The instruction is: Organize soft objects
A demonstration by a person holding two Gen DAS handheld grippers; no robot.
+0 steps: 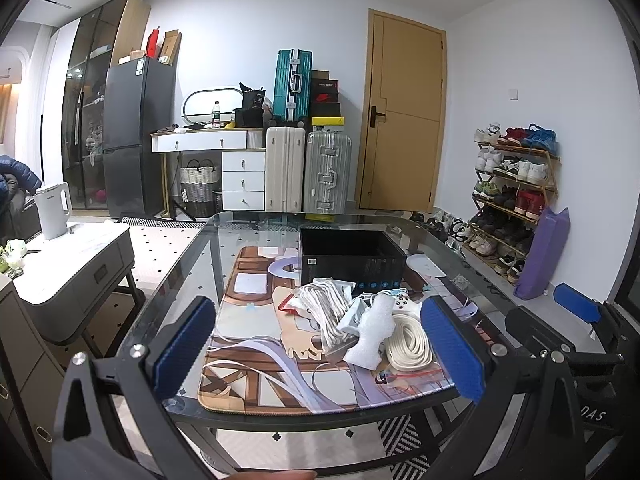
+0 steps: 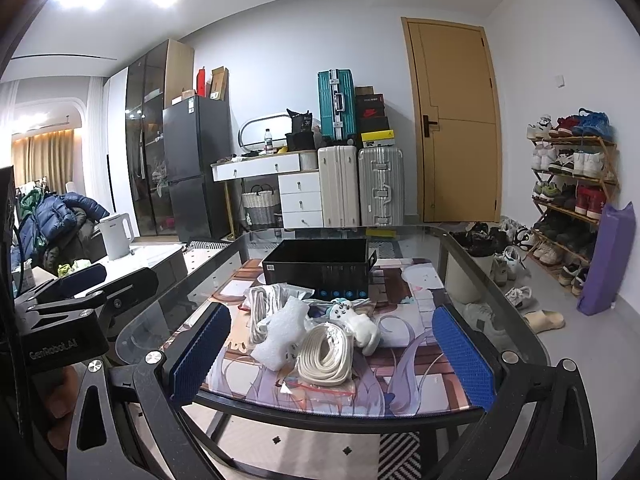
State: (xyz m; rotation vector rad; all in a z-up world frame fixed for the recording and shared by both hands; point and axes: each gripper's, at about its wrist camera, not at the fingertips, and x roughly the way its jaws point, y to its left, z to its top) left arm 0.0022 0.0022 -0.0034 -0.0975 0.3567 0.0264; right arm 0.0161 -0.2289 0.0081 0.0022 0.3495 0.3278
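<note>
A heap of soft things lies on the printed mat of a glass table: a coiled cream strap, a white foam piece, a bundle of white cords, a white game controller and plastic bags. An open black box stands behind the heap. My left gripper is open and empty, held before the table's near edge. My right gripper is open and empty, likewise short of the heap.
The glass table's rim curves just ahead of both grippers. A grey side table with a white kettle stands left. A shoe rack and purple bag are right. Suitcases and a door are at the back.
</note>
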